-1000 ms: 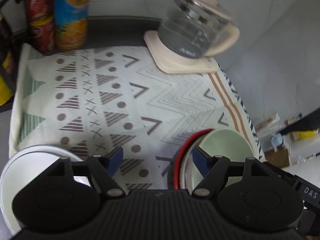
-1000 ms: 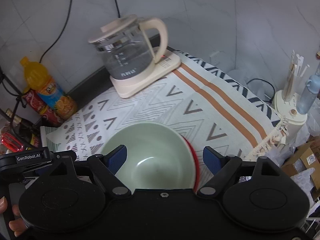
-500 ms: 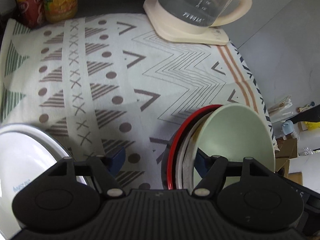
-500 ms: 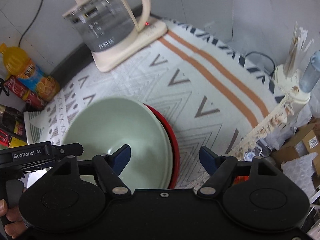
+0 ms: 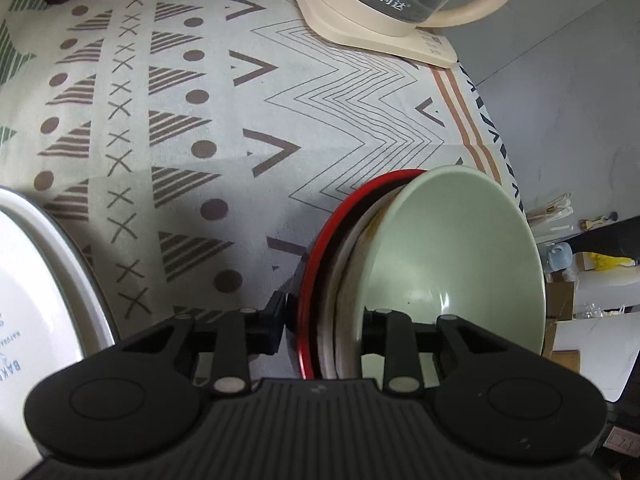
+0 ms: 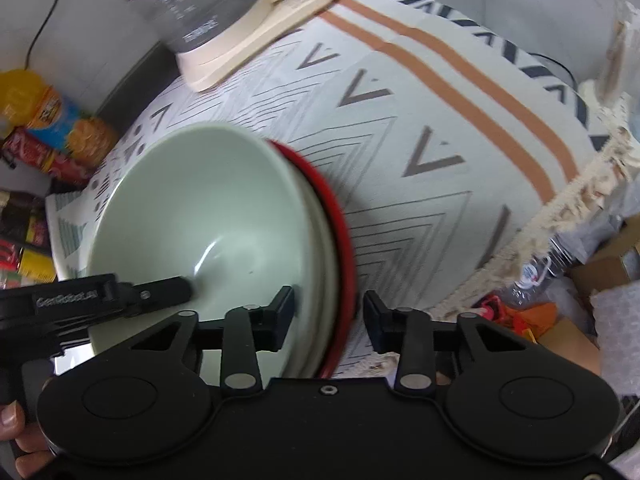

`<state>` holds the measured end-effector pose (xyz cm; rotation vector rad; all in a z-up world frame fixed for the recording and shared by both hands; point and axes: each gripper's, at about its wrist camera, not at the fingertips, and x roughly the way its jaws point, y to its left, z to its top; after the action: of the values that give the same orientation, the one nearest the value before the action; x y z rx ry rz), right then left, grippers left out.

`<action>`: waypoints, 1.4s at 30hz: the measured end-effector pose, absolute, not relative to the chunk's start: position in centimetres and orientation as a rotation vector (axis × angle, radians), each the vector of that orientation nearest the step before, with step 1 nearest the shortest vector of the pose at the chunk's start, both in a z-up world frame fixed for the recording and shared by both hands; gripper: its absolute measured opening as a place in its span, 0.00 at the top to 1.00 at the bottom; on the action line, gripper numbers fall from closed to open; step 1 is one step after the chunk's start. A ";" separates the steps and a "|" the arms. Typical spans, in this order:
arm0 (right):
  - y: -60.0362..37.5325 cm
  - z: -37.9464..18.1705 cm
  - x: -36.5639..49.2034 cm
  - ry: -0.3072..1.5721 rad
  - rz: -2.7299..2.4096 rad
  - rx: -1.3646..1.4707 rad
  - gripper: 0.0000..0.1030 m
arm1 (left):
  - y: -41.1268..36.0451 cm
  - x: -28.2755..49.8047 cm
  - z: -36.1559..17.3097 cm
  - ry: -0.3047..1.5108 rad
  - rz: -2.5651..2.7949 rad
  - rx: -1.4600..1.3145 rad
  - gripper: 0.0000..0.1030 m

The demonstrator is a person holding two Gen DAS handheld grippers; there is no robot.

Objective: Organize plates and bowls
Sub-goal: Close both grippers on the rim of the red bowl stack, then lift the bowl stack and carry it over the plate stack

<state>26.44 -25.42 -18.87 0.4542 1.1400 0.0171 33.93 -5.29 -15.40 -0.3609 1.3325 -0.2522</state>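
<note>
A pale green bowl (image 5: 452, 248) sits nested in a white dish (image 5: 344, 264) inside a red-rimmed plate (image 5: 320, 248) on the patterned cloth. My left gripper (image 5: 324, 320) is closed on the left edge of this stack, one finger outside the red rim, one inside the bowl. My right gripper (image 6: 328, 316) straddles the stack's right edge (image 6: 340, 248), with one finger inside the green bowl (image 6: 200, 224); a small gap shows at the outer finger. A large white plate (image 5: 36, 300) lies at the left.
A glass kettle on a cream base (image 5: 384, 12) stands at the back. Drink bottles and cans (image 6: 48, 128) stand at the back left. The cloth's fringed edge (image 6: 568, 200) drops off at the right, with boxes and clutter below.
Both grippers moved down and forward onto the bowl stack and their jaws narrowed around its opposite edges. The stack now looks tilted in both views.
</note>
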 end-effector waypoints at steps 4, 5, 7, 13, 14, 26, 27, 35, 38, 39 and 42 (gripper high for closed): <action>-25.3 -18.9 26.4 1.128 0.012 0.449 0.66 | -5.2 33.8 -15.3 1.323 -0.251 -0.360 0.71; -25.4 -18.8 26.3 1.126 0.010 0.455 0.67 | -5.2 33.7 -15.2 1.320 -0.250 -0.352 0.71; -25.5 -18.8 26.3 1.121 0.004 0.467 0.68 | -5.1 33.6 -15.0 1.313 -0.251 -0.352 0.71; -25.2 -18.5 26.1 1.103 0.009 0.473 0.70 | -4.3 33.0 -14.2 1.286 -0.249 -0.349 0.71; -25.1 -18.4 26.0 1.098 0.012 0.473 0.70 | -4.1 32.9 -14.0 1.281 -0.251 -0.354 0.72; -23.4 -15.9 25.4 1.039 0.046 0.464 0.71 | -1.4 31.6 -11.0 1.201 -0.228 -0.379 0.71; -23.2 -15.7 25.3 1.035 0.050 0.464 0.71 | -1.1 31.4 -10.7 1.195 -0.225 -0.380 0.72; -21.0 -13.6 25.4 1.012 0.099 0.434 0.71 | 1.8 30.6 -8.8 1.148 -0.191 -0.404 0.72; -19.9 -13.0 25.5 1.004 0.121 0.420 0.71 | 3.0 30.3 -8.2 1.128 -0.171 -0.413 0.72; -19.5 -12.9 25.5 1.001 0.129 0.417 0.71 | 3.4 30.2 -8.1 1.123 -0.162 -0.417 0.72; -18.4 -12.5 25.6 0.998 0.157 0.405 0.71 | 4.6 29.7 -7.7 1.108 -0.139 -0.427 0.71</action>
<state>25.62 -18.45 -12.49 0.4048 0.9976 0.1565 29.72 4.64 -7.66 -0.4271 1.1081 -0.1386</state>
